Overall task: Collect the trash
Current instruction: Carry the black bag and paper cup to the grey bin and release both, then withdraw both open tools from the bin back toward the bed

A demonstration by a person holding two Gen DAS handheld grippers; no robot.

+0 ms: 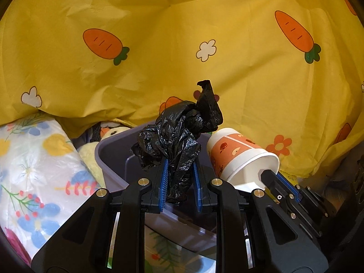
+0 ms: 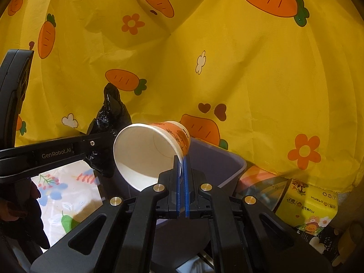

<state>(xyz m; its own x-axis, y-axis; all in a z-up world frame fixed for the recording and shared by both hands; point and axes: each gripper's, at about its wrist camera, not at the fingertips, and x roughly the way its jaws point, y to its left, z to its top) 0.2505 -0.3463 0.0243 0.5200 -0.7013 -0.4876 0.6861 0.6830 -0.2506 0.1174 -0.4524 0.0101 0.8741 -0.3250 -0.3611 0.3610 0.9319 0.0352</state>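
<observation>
Black plastic bag (image 1: 179, 141), crumpled, is pinched in the left gripper (image 1: 180, 170) over the purple bin (image 1: 113, 157). At three o'clock, the right gripper (image 2: 182, 170) clamps the paper cup (image 2: 147, 152) by its rim, tipped sideways above the bin.

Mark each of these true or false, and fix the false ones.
1. The left gripper holds a crumpled black plastic bag. True.
2. The right gripper is open and empty. False: its fingers pinch the rim of a paper cup.
3. The paper cup stands upright. False: it is tipped on its side, mouth towards the right wrist camera.
4. A purple bin sits below both held items. True.
5. The backdrop cloth is plain blue. False: it is yellow with carrots and flowers.
</observation>
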